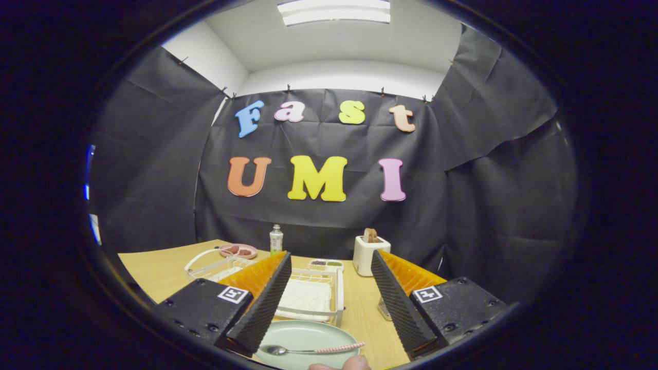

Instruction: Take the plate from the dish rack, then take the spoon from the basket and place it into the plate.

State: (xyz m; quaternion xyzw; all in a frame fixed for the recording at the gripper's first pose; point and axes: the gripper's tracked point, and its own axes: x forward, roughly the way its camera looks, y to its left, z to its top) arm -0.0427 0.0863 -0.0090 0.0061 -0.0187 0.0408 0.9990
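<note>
Now my tongs (pixel 329 303) stand open above the near edge of the desk (pixel 154 270), the two ribbed fingers (pixel 262 303) spread wide and gripping nothing. Between them, low and close to me, the pale green plate (pixel 303 334) lies flat on the desk, and the spoon (pixel 311 350) rests across its near part, bowl toward my left finger and pink chequered handle toward my right. A fingertip (pixel 342 364) shows just below the plate's near rim. Beyond the plate the white wire dish rack (pixel 313 298) sits toward the middle of the desk with no plate standing in it, and the white basket (pixel 211 262) is further back on the left side. From how things lie, I judge both halves of the job done, so the step in hand is simply to leave cleanly. To do that well I would keep the fingers apart, lift straight up and back toward me, and avoid dipping either finger, since the left one hangs close over the plate's rim and a nudge there could tip the spoon off. The toaster (pixel 370 253), bottle (pixel 276 239) and pink dish (pixel 238 251) at the far edge are well clear of my path.
</note>
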